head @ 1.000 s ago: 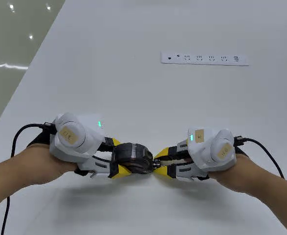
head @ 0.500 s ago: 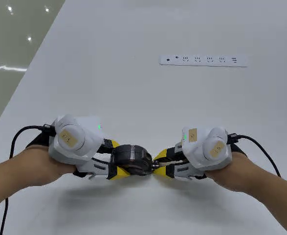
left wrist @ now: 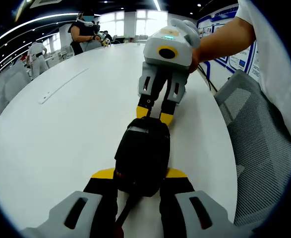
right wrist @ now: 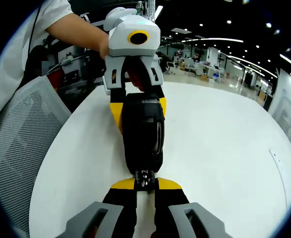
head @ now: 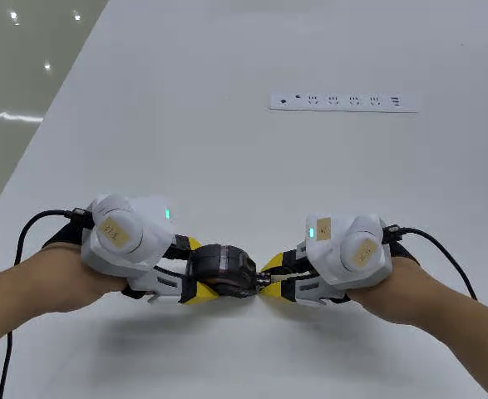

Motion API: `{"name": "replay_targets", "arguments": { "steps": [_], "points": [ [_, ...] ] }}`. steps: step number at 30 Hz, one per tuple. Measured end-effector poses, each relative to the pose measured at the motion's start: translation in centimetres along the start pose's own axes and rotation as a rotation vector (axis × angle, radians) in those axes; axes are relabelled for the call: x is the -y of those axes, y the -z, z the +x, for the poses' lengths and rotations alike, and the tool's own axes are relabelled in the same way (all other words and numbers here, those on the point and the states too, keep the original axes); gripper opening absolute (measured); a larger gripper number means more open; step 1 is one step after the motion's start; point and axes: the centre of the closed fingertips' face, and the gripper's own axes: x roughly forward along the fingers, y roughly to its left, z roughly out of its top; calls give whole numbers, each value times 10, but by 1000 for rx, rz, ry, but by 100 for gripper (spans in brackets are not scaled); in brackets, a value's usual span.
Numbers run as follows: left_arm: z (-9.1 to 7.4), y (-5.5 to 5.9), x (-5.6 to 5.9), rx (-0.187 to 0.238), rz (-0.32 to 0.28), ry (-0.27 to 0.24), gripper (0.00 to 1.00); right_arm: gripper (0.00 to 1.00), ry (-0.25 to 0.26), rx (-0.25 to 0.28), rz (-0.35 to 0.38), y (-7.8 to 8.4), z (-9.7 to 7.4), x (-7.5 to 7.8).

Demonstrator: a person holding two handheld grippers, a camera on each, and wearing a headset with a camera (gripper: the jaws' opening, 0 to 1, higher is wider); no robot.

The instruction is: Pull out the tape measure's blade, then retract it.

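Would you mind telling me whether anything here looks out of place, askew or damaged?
Nothing stands out. The left gripper clamps the tape measure squarely, the right gripper pinches the blade tip, and the power strip lies flat and apart on the table.

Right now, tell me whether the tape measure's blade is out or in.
In: the hook sits against the tape measure, pinched by the right gripper.

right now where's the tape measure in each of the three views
Head view: tape measure low centre, clamped in the left tool, with the right tool at its right end.
Left gripper view: tape measure at centre, between that tool's own jaws.
Right gripper view: tape measure at centre, its blade hook pinched at the jaw tips.
Shared landmark: the power strip, a thin sliver far right.
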Motion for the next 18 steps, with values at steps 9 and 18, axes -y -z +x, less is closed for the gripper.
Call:
{"name": "replay_targets", "arguments": {
  "steps": [9, 18],
  "points": [
    [0, 0, 0, -1, -2, 1, 27, 9, 17, -14, 18, 8, -9, 0],
    [0, 1, 0, -4, 7, 3, 27, 9, 30, -28, 24, 16, -18, -2]
  ]
}}
